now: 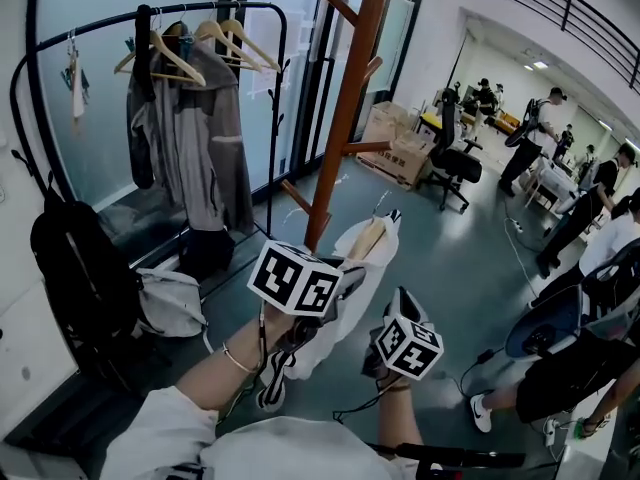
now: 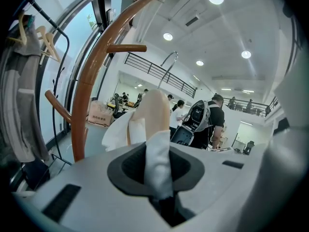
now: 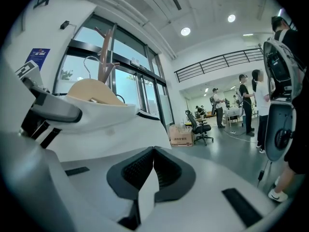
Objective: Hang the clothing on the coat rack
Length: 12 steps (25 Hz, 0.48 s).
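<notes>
left tool [image 2: 158, 164]: clamped on the white garment [image 2: 116, 132] at the wooden hanger [image 2: 153, 112]
right tool [image 3: 153, 166]: pinching a fold of the garment
garment: held up just beside the coat rack [image 1: 345, 108], not hung

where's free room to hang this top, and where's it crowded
Every peg in view on the coat rack is bare; floor right of it is open. Crowded: the rail to its left, with hangers, a jacket, a backpack below.
</notes>
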Each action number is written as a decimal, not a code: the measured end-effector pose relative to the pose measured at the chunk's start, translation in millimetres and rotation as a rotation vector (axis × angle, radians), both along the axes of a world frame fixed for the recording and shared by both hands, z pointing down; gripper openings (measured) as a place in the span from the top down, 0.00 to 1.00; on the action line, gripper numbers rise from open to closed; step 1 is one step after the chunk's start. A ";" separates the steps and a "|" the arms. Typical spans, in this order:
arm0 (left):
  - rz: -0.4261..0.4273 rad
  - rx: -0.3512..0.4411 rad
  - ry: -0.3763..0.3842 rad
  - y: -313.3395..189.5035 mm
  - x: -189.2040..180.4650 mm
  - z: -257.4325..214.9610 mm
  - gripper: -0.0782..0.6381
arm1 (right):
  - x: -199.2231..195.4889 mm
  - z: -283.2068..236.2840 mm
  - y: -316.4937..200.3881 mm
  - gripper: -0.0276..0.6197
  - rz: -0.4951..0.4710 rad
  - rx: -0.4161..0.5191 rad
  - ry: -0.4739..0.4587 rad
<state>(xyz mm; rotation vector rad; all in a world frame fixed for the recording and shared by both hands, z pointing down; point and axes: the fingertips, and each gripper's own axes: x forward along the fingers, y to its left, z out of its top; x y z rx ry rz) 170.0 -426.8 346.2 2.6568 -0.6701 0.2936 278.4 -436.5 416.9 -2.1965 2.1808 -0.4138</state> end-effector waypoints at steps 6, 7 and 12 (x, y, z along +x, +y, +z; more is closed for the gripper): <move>-0.006 0.017 0.017 -7.9 -1.5 -13.4 0.80 | 0.5 0.5 -0.9 0.92 0.004 0.000 -0.003; -0.007 0.021 0.018 -9.2 -1.7 -15.2 0.80 | 0.5 0.9 -1.3 0.92 0.003 -0.001 -0.003; -0.002 0.036 0.020 -15.3 -0.4 -26.1 0.80 | 1.3 1.6 -4.3 0.92 0.004 -0.003 -0.008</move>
